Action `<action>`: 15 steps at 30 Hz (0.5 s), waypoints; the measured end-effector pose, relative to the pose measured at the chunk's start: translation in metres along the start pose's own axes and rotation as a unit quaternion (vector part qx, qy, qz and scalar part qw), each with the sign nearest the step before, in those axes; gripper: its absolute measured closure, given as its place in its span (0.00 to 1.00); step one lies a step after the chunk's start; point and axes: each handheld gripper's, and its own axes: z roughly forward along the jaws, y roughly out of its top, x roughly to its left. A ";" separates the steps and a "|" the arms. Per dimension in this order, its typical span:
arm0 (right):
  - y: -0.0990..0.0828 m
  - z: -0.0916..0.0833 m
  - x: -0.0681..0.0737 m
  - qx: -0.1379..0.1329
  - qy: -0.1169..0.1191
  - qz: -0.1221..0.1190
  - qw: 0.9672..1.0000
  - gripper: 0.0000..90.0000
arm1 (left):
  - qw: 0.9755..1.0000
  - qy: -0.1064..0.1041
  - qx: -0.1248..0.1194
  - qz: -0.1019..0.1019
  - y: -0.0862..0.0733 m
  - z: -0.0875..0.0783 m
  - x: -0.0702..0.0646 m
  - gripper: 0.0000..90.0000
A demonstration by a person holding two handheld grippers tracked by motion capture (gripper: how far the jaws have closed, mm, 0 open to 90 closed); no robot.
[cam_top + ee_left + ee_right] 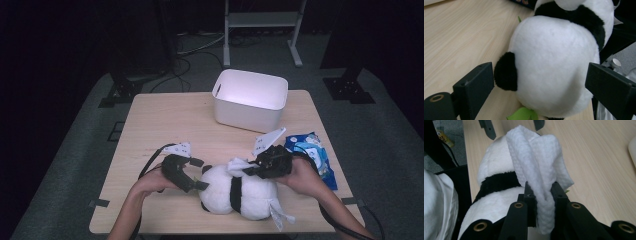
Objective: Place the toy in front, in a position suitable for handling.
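Plush panda [235,192] lying on its side near the front edge of the wooden table [165,120], head end toward the left gripper [196,175], between the two hands. Seen close in the left gripper view [554,65]: round white head, one black ear [505,71] low on the left, a black band across the body farther back, a scrap of green [522,114] poking out underneath.

Left gripper spread wide, one jaw on each side of the panda's head, neither pad visibly pressing on the plush.

Right gripper [252,170] over the panda's back, jaws narrow and pinched on a white cloth [239,166]. In the right gripper view the cloth [539,170] folded and bunched, squeezed between the two black jaws at the right gripper's [543,195] tip, draping forward over the panda [496,190] and its black band.

White tag [280,216] sticking out at the panda's rear end. Behind it all, a white bin [250,102] standing upright toward the far edge of the table. Blue packet [312,152] lying flat on the right side, just beside the right hand [305,177]. Left hand [150,184] wrapped around its gripper's handle, cable trailing back.
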 end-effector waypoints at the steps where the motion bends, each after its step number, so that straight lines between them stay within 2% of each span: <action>1: 0.000 0.000 0.002 0.000 0.001 0.001 1.000 0.86 | 1.000 -0.003 0.000 -0.001 0.000 0.002 0.001 0.04; 5: 0.001 -0.001 0.008 0.002 0.002 -0.005 1.000 0.86 | 1.000 -0.018 0.008 -0.005 0.002 0.008 0.005 0.02; 10: 0.000 -0.002 0.010 0.000 0.008 -0.007 1.000 0.86 | 0.999 -0.051 0.005 -0.012 0.005 0.018 0.009 0.01; 15: -0.001 -0.002 0.011 -0.003 0.015 -0.010 1.000 0.86 | 0.995 -0.096 0.012 -0.025 0.003 0.030 0.011 0.01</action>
